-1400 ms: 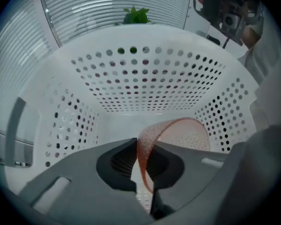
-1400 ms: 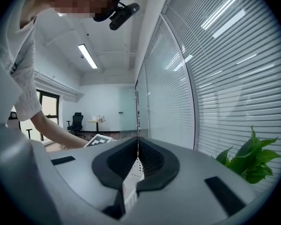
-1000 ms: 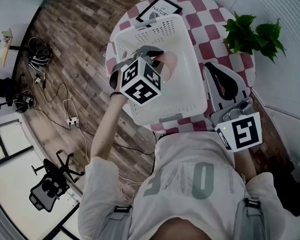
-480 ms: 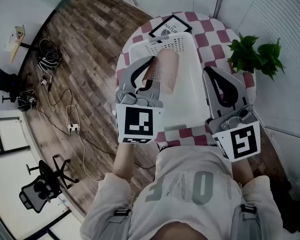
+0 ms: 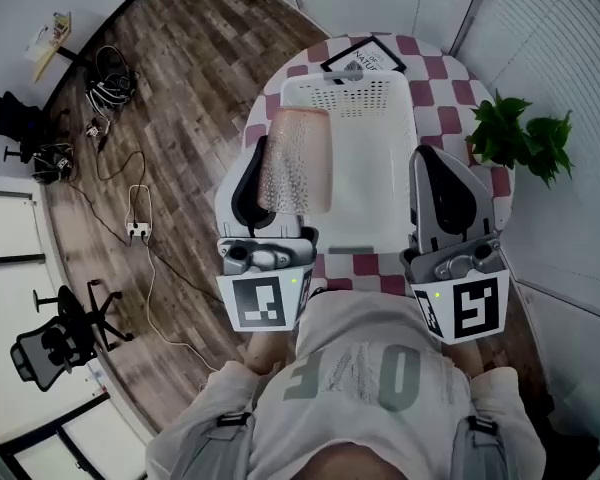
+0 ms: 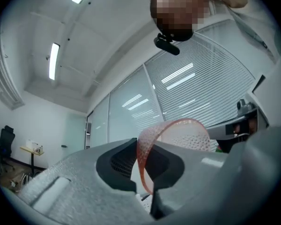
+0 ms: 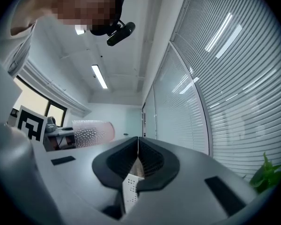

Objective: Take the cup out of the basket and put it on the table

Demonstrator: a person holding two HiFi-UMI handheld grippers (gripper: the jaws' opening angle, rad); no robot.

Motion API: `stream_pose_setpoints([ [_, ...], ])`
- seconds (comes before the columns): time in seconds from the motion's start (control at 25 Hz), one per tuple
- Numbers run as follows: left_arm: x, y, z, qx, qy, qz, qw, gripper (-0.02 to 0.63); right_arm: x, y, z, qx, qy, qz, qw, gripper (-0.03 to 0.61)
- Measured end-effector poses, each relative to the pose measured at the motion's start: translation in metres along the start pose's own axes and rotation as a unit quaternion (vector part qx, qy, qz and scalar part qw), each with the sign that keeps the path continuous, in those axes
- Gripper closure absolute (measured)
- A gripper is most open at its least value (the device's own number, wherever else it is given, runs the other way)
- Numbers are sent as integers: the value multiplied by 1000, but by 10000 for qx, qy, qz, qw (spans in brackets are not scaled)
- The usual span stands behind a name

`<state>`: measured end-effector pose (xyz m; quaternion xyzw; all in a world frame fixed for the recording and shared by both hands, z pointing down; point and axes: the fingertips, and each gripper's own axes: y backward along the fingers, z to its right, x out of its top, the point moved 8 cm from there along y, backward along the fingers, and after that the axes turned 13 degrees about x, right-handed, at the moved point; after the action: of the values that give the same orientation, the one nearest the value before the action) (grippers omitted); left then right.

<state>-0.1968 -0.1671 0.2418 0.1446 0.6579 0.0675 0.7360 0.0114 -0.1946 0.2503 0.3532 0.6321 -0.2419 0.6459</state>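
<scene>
Pinching cup wall at rim, left gripper jaws are clamped on it. Cup is held just ahead of jaws, seen over left rim of white basket, frame centre. Cup: translucent pink, dimpled all over. Right gripper jaws pressed together, nothing held. Framed card on checkered counter, upper centre; print too small to be read.

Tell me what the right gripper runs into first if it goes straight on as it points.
Nothing close, it seems: the right gripper, jaws shut, points out above the table, and only the glass wall lies ahead, well beyond it.
</scene>
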Motion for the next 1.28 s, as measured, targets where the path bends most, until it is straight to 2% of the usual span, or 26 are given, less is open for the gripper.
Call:
stream_pose_setpoints([
  [0.16, 6, 17, -4, 354, 9, 212, 9991, 592, -6, 2, -13, 134, -82, -112, 9998, 568],
  [0.4, 17, 29, -8, 522, 19, 511, 9973, 592, -12, 5, -27, 305, -217, -197, 9991, 568],
  [0.64, 24, 36, -6, 519, 40, 629, 9967, 592, -10, 8, -32, 155, 63, -311, 9994, 569],
  [1.28, 30, 41, -6, 572, -32, 746, 9956, 592, -6, 15, -33, 115, 39, -222, 9997, 569],
])
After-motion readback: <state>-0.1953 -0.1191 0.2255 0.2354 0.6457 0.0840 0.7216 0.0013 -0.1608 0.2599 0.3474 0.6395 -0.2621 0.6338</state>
